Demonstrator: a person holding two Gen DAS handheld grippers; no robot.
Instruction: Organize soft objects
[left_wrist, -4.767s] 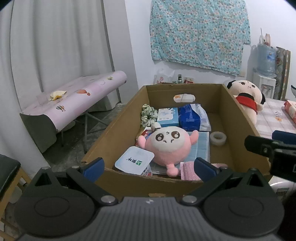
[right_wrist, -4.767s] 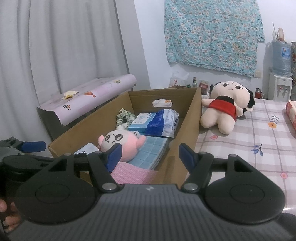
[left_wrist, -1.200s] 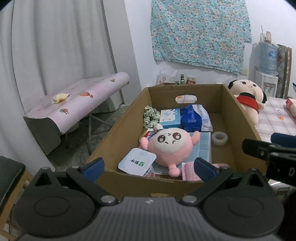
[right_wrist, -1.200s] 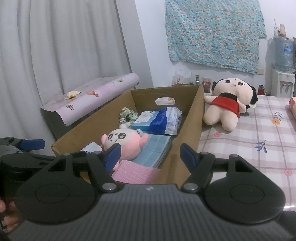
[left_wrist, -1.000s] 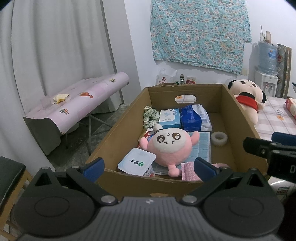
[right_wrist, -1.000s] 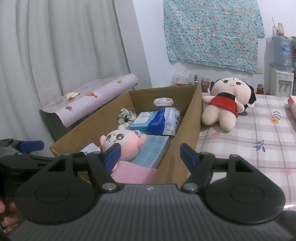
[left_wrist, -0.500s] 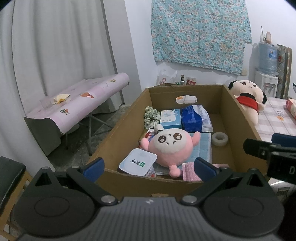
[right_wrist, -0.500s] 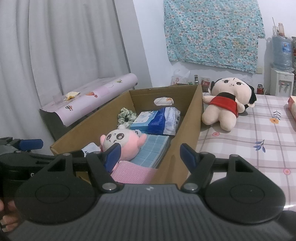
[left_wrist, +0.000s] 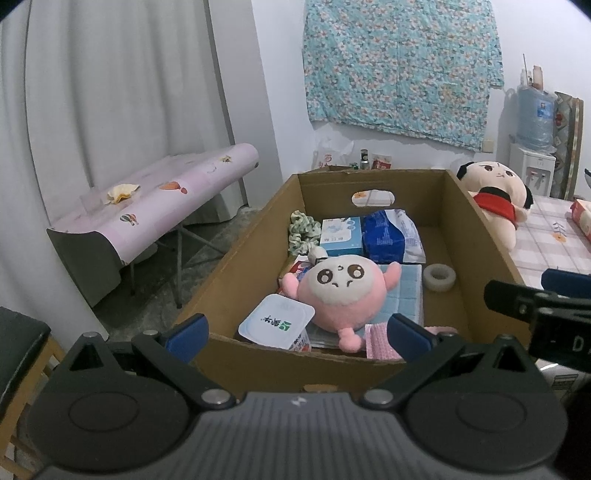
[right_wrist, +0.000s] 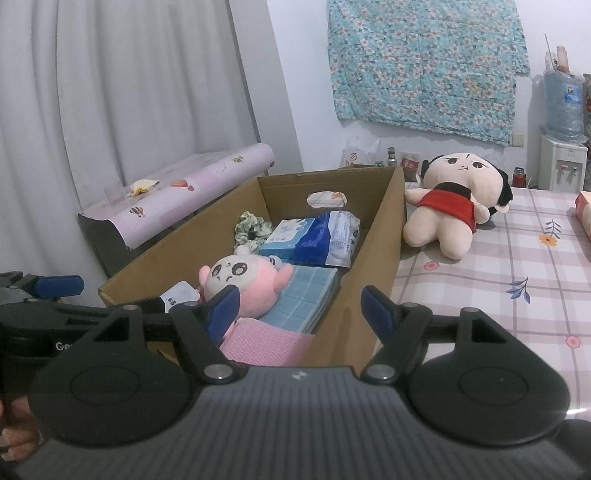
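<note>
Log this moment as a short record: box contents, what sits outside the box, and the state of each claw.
container: cardboard box, open top
in box, near end: pink plush, white lidded cup, pink cloth
in box, middle: blue checked cloth, tape roll
in box, far end: green scrunchie, light blue tissue box, dark blue pack
outside box: red-dressed doll, lying on checked tablecloth
left claw: open, empty, short of the box
right claw: open, empty, by the box's near right corner
</note>
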